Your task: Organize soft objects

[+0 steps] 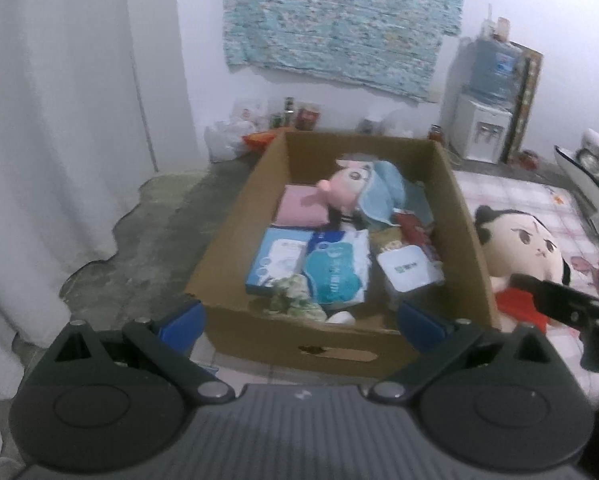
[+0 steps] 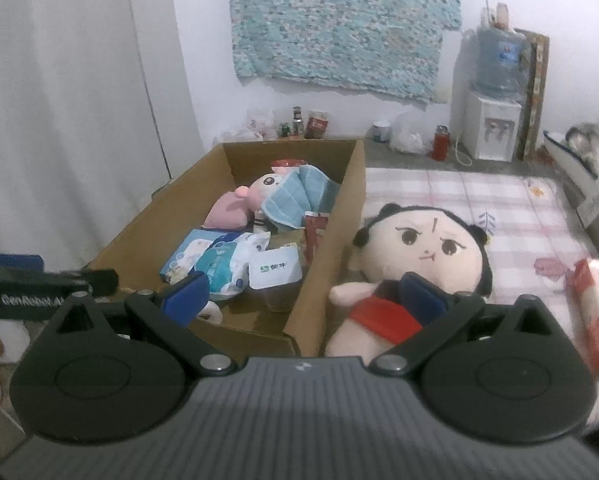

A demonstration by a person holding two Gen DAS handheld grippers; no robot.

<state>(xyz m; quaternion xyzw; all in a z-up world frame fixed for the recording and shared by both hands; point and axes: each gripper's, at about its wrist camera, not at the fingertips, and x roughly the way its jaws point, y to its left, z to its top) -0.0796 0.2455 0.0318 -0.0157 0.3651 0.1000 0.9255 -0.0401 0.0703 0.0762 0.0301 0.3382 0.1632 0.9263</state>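
An open cardboard box [image 1: 463, 216] holds a pink plush toy [image 1: 341, 190], a blue towel [image 1: 383, 196], a folded pink cloth [image 1: 301, 210] and several wipe packs [image 1: 335, 270]. My left gripper [image 1: 299, 312] hovers open at the box's near wall, with nothing between its fingers. A black-haired doll in red [image 2: 419, 248] lies on the checked mat [image 2: 519, 208], right of the box [image 2: 339, 216]. My right gripper [image 2: 305, 284] is open too, straddling the box's near right corner. Its right finger [image 2: 423, 296] is in front of the doll's chest, not gripping it.
A white curtain [image 1: 59, 120] hangs at the left. Bottles and bags [image 2: 311, 124] line the far wall beside a water dispenser [image 2: 491, 120]. A red-and-white tissue pack [image 2: 595, 312] lies on the mat at the right, with bedding [image 2: 587, 160] behind it.
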